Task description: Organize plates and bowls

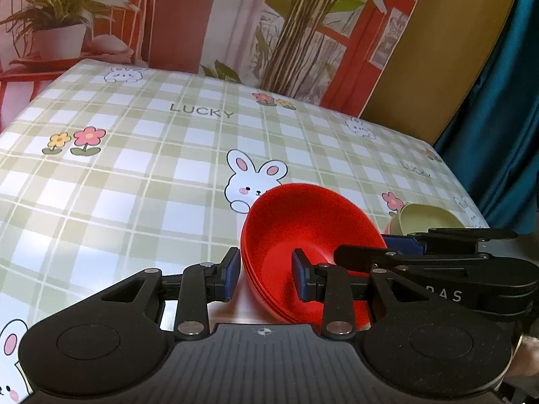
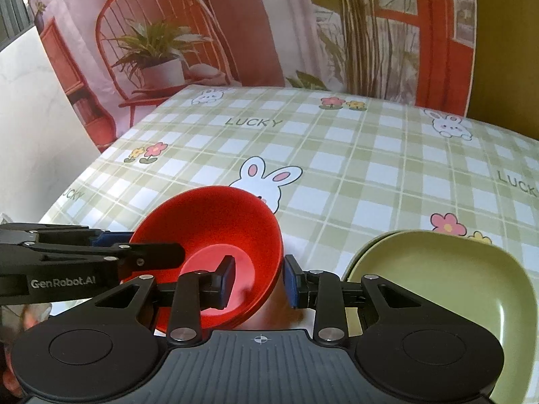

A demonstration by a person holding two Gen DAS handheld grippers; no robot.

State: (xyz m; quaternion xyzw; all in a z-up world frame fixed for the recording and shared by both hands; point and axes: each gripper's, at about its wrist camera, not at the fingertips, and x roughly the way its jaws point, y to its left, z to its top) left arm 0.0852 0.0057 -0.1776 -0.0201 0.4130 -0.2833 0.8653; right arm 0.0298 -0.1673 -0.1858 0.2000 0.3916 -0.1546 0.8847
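A stack of red bowls (image 1: 303,222) sits on the checked tablecloth near the front edge; it also shows in the right wrist view (image 2: 215,222). My left gripper (image 1: 266,276) is open and straddles the stack's left rim, one finger outside, one inside. My right gripper (image 2: 257,279) is open and straddles the stack's right rim the same way. Each gripper shows in the other's view, the right gripper (image 1: 421,256) and the left gripper (image 2: 101,252). A stack of green plates (image 2: 438,276) lies to the right of the bowls, partly seen in the left wrist view (image 1: 427,219).
The table (image 2: 370,155) carries a green plaid cloth with rabbits and flowers. A printed backdrop (image 2: 269,27) hangs behind it, a white panel (image 2: 30,118) stands at the left, and a blue curtain (image 1: 505,118) hangs at the right.
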